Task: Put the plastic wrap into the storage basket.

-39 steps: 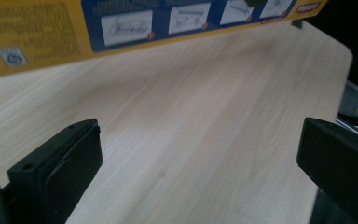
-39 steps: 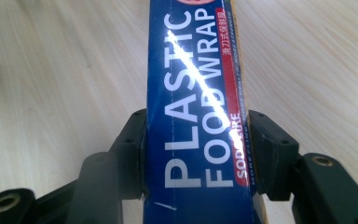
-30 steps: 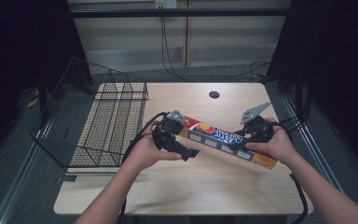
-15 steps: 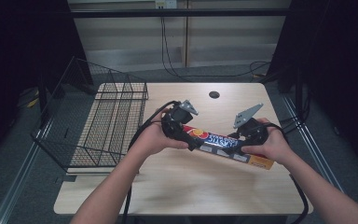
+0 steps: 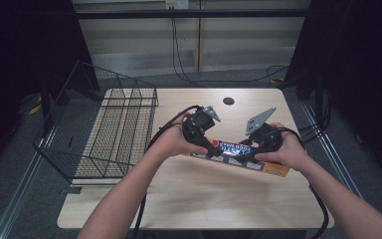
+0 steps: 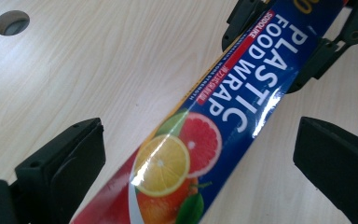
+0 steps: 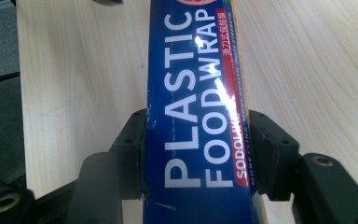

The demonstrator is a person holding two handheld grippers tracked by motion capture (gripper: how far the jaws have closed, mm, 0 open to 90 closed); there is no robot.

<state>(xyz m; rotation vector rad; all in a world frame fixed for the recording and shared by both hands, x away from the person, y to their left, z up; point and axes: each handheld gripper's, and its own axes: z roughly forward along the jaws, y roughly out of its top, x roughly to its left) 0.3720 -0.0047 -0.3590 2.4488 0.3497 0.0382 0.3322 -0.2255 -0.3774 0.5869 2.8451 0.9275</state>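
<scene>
Box (image 5: 238, 157) long axis across table, slanting | right gripper (image 7: 198, 154) jaws clamped on it | left gripper (image 6: 196, 154) jaws wide astride

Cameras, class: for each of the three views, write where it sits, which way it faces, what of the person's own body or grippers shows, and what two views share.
High view: above the person's side, looking forward and down on the table; both forearms, left gripper, right gripper, wire basket.
Left gripper view: rides the left gripper, looking along its open jaws at the plastic wrap box.
Right gripper view: rides the right gripper, jaws clamped on the box.
Shared: both gripper views show the box's "PLASTIC FOOD WRAP" lettering.
</scene>
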